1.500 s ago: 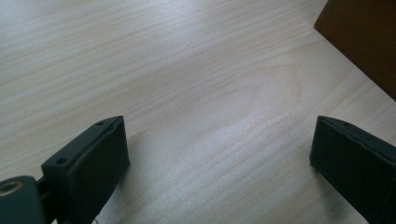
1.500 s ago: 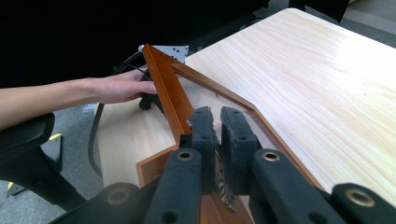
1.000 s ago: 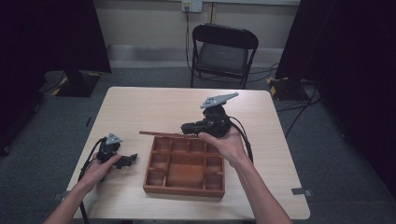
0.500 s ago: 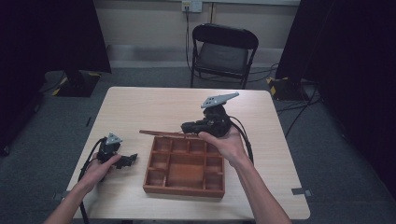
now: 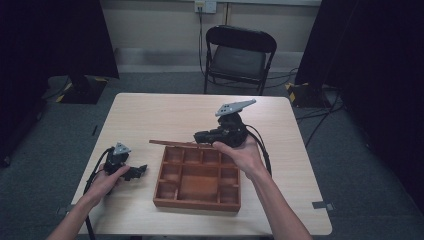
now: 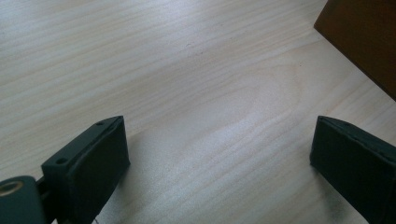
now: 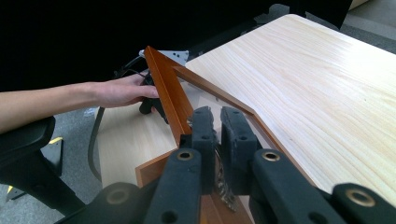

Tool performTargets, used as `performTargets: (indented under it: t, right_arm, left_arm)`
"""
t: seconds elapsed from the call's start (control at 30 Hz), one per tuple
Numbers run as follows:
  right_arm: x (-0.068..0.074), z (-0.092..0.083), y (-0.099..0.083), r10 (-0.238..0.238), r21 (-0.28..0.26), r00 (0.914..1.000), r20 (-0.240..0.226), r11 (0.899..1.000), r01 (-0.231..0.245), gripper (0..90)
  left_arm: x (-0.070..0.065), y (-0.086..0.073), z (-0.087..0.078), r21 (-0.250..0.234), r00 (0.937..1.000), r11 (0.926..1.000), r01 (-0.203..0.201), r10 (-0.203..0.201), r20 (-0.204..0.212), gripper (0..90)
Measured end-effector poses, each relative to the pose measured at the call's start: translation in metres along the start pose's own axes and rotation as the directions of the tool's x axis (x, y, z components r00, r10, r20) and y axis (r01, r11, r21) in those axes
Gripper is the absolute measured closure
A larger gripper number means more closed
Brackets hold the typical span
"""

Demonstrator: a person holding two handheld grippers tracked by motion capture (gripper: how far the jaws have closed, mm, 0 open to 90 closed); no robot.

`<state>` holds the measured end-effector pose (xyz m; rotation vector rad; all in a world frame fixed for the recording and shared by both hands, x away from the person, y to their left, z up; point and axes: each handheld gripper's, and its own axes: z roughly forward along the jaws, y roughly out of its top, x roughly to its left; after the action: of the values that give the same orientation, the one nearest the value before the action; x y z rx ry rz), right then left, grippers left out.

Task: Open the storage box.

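Wooden and glass-paned, the lid of the compartment box at mid-table stands pinched at its edge in the right gripper, so a slip could slam it, while the left gripper rests spread wide on the table.

The wooden box lies open on the table, its compartments visible. Its lid stands raised at the far edge, at 12 o'clock of the box. The right gripper holds this lid with its jaws closed on it. The left gripper rests on the table at 9 o'clock of the box, just beside it. A black chair stands behind the table.
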<state>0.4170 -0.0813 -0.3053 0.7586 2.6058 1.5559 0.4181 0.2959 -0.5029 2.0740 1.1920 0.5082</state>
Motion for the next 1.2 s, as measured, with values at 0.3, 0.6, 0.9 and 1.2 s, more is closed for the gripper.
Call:
performTargets:
  t: [0.3, 0.6, 0.9, 1.2]
  right_arm:
    - [-0.0006, 0.0000, 0.0002, 0.002, 0.000, 1.0000, -0.001, 1.000, -0.002, 84.8]
    - [-0.0006, 0.0000, 0.0002, 0.004, 0.000, 1.0000, -0.002, 1.000, -0.004, 84.8]
    - [-0.0007, 0.0000, 0.0003, 0.005, 0.002, 1.0000, -0.004, 1.000, -0.005, 84.8]
    - [-0.0008, -0.0001, 0.0002, 0.008, 0.003, 0.9999, -0.007, 1.000, -0.008, 84.8]
  left_arm:
    - [0.0000, 0.0000, 0.0000, 0.000, 1.0000, 1.0000, 0.000, 0.000, 0.000, 3.8]
    - [0.0000, 0.0000, 0.0000, 0.000, 1.0000, 1.0000, 0.000, 0.000, 0.000, 3.7]
    - [0.0000, 0.0000, 0.0000, 0.000, 1.0000, 1.0000, 0.000, 0.000, 0.000, 3.8]
    - [0.0000, 0.0000, -0.0001, 0.001, 1.0000, 1.0000, 0.000, 0.000, 0.000, 3.7]
